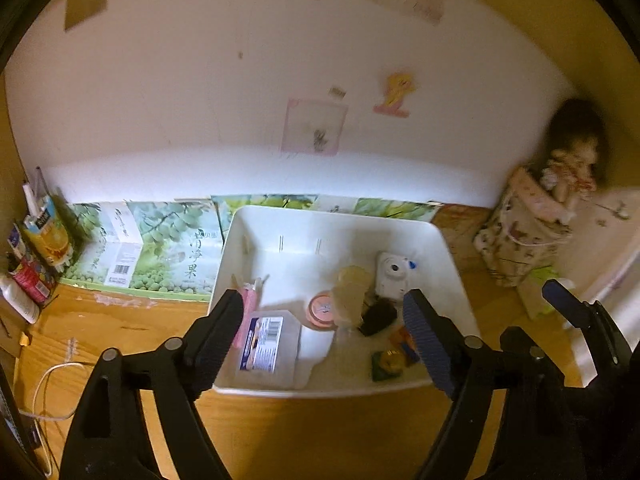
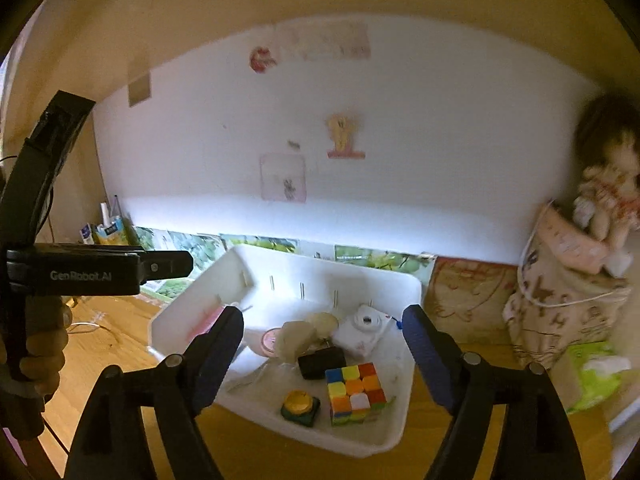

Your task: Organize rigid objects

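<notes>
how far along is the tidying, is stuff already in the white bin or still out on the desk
Mostly done, it seems. The white bin already holds the puzzle cube, white instant camera, black box, yellow-topped toy and clear plastic case. Nothing is in hand: left gripper and right gripper are both open and empty above it. Left: possibly the cartons at the desk's far left.

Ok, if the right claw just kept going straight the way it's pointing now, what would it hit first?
Most likely the things in the white plastic bin. The open right claw points down at the small black box, with the multicoloured puzzle cube just nearer. Depth is hard to judge, so either could be first.
</notes>
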The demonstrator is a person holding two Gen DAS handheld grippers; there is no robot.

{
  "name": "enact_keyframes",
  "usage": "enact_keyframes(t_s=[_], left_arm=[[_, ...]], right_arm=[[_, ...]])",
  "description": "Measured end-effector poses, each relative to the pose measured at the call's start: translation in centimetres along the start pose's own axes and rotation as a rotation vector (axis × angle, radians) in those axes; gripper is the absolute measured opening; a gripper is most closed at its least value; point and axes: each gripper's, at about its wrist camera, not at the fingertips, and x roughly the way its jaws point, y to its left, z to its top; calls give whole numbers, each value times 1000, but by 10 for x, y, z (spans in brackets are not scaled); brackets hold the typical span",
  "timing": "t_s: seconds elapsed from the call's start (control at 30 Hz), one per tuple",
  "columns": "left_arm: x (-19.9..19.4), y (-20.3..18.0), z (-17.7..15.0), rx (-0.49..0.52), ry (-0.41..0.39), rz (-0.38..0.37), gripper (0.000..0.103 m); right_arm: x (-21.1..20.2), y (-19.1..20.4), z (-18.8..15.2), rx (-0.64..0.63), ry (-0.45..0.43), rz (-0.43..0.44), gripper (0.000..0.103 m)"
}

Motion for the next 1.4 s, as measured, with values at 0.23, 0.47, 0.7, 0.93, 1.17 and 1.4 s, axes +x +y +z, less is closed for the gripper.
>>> enact_keyframes(t_s=[0.23, 0.47, 0.7, 0.93, 1.17, 1.4], left_arm=[[-50, 6, -30, -52, 36, -89, 87], [-65, 14, -75, -98, 170, -29, 87], [-74, 19, -96, -187, 220, 63, 87], [-104, 7, -97, -186, 139, 89, 101], [-119, -18, -107, -83, 99, 177, 102], [-124, -26, -111, -46, 77, 252, 102]], right_arm=[[-49, 29, -12, 54, 30, -23, 83], [-85, 63, -36, 139, 153, 30, 85], [-104, 65, -38, 172, 238, 88, 88], [-115, 48, -41, 252, 310, 23, 103], [-131, 58, -46, 193, 272, -27, 103], [-139, 60, -49, 181, 256, -44, 103]])
